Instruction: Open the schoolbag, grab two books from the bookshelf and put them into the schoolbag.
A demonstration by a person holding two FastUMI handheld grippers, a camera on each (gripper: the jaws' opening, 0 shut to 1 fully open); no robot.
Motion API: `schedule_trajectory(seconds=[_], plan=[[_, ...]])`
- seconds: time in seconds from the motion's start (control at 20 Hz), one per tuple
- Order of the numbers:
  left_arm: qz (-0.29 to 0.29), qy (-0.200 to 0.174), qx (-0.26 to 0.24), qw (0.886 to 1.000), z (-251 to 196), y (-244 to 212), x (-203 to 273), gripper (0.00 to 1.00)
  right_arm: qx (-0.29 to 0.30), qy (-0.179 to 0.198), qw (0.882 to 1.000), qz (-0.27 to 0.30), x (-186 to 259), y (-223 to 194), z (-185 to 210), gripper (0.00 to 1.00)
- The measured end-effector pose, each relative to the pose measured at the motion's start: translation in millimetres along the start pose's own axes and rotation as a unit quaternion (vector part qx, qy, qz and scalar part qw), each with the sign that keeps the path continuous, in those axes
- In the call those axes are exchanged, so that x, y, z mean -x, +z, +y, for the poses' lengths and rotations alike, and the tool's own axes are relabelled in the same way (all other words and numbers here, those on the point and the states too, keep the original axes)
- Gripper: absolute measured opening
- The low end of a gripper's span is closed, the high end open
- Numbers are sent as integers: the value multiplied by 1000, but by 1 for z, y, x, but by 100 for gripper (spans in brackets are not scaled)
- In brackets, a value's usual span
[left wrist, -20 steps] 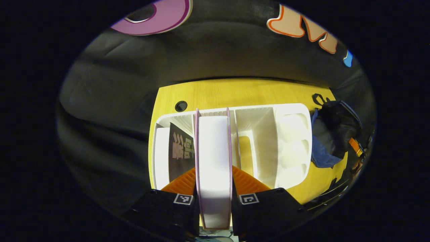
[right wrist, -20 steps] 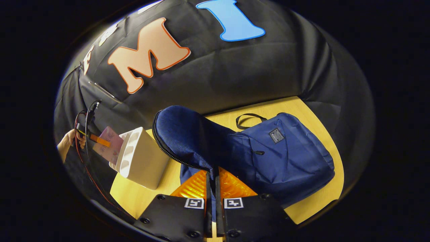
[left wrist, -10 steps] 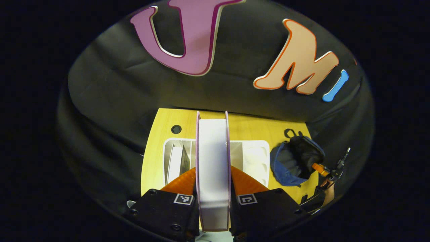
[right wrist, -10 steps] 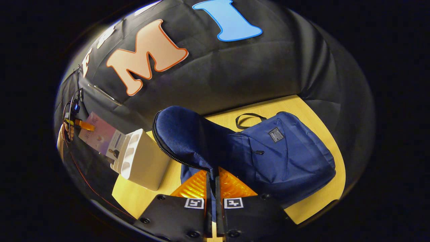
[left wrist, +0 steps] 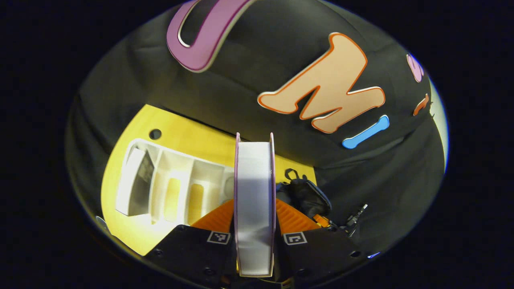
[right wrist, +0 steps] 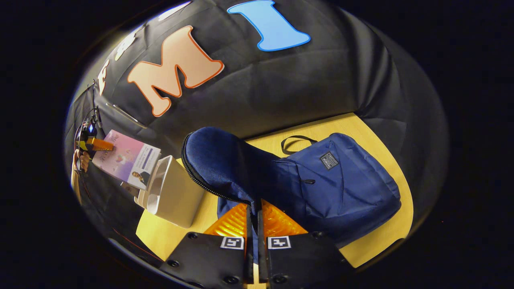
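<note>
My left gripper [left wrist: 255,206] is shut on a thick pink-covered book [left wrist: 255,188], seen page edge on, held in the air above the table. Below and to its left lies the white bookshelf [left wrist: 160,180], with a dark book [left wrist: 141,181] in its end compartment. The schoolbag [left wrist: 307,196] lies just right of the held book. In the right gripper view, my right gripper [right wrist: 253,208] is shut on the zipped edge of the blue schoolbag's flap [right wrist: 219,158] and holds it up. The bag's body [right wrist: 345,184] lies flat on the table. At far left the pink book [right wrist: 126,158] hangs above the bookshelf [right wrist: 174,196].
The yellow wooden table [right wrist: 373,249] carries shelf and bag; its cable hole [left wrist: 155,133] lies behind the shelf. A hand [right wrist: 80,162] and cables show at the left gripper [right wrist: 94,143]. The other gripper [left wrist: 353,218] shows beyond the bag. Black cloth wall stands close behind.
My left gripper has lifted the pink book out of the shelf and swung it higher, toward the bag; the shelf slid left in its view. The right gripper kept the flap raised, unmoved.
</note>
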State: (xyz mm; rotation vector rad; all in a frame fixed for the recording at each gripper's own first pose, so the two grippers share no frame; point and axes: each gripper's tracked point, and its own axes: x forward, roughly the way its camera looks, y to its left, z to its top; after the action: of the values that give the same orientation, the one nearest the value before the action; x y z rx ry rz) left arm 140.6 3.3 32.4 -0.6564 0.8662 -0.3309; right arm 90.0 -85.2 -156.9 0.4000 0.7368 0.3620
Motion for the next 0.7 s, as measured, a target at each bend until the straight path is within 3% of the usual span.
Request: schedule_trajectory(seconds=[0.25,0.4,0.7], plan=[[34,-37,26,998,-41,-53,-71,33,2,3,1000,-4,2,1,-1,8],[54,-53,76,994,-63,-86,-125,34,7,2,1000,-11,4,3,0,8],[66,-57,130,988,-92,-125,-207,35,15,4,1000,-22,11,10,1,8]])
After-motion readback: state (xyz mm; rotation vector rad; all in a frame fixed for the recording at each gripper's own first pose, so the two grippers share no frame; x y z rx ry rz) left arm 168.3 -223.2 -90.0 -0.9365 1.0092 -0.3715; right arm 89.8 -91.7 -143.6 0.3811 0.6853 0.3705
